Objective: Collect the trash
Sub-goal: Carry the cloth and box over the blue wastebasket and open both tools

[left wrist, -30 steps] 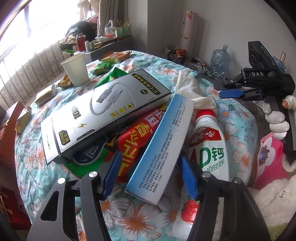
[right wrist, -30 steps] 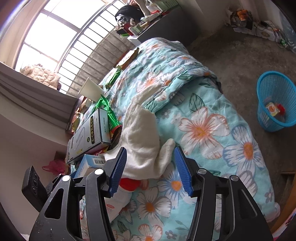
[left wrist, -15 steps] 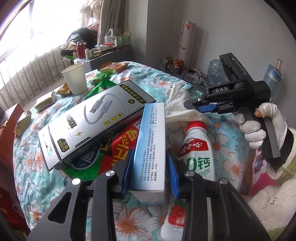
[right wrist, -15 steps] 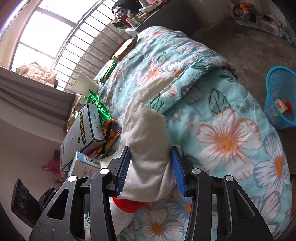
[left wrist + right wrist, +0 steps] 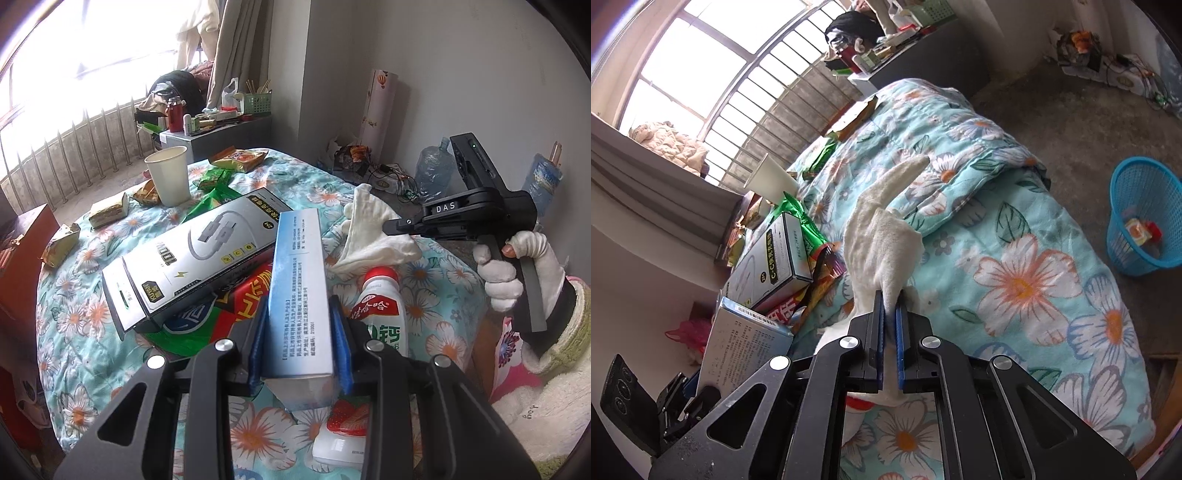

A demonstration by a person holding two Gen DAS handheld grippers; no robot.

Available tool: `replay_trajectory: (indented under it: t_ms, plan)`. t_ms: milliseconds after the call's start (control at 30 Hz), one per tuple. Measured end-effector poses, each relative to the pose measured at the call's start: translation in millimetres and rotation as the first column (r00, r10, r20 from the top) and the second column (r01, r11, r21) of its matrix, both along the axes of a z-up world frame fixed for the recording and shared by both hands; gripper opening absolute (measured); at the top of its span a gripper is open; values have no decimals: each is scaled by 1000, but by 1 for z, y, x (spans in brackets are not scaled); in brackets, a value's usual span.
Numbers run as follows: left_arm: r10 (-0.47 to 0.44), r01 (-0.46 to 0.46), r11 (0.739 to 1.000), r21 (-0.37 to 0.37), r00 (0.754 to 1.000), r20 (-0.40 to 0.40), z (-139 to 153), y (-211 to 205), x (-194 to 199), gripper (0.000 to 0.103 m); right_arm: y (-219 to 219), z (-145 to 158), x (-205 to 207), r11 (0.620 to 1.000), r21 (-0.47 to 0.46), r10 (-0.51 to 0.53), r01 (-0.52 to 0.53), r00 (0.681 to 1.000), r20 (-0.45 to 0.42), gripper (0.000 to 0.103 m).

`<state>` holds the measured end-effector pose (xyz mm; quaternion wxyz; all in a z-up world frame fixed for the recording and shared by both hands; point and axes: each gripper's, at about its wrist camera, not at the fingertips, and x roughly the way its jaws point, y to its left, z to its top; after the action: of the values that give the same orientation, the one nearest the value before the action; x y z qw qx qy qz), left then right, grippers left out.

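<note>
The left gripper [image 5: 298, 345] has just been closed on the blue box [image 5: 298, 295], now raised beside the milk bottle [image 5: 376, 314]. The right gripper [image 5: 890, 347] has just been clamped on the white cloth [image 5: 882, 236]; both can be judged ready for the blue basket [image 5: 1145, 221].

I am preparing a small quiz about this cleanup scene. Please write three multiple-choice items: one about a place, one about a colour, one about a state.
1. Where does the blue basket stand?
A. on the floor beside the bed
B. on the quilt
C. on the windowsill

2. What colour is the cap of the drink bottle?
A. green
B. red
C. black

3. What does the right tool do?
A. stands open over the paper cup
B. grips the long blue-white box
C. pinches the white cloth

Answers:
1. A: the right wrist view shows it on the grey floor, apart from the floral quilt.
2. B: the cap is red above the white body.
3. C: the white cloth is squeezed between its blue pads; the left tool holds the long blue-white box.
</note>
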<state>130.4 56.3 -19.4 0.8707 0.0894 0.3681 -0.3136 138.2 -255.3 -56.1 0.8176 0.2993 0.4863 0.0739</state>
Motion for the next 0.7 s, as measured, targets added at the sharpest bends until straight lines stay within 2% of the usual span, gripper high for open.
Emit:
replay_trajectory:
  t_ms: [433, 700]
  plan:
    - [23, -17, 998, -67, 996, 90, 39, 8, -17, 30, -17, 42, -19, 999, 9, -47, 46, 989, 137, 3]
    - [-5, 15, 997, -72, 991, 133, 64, -16, -20, 30, -40, 57, -32, 994, 33, -113, 108, 971, 210, 3]
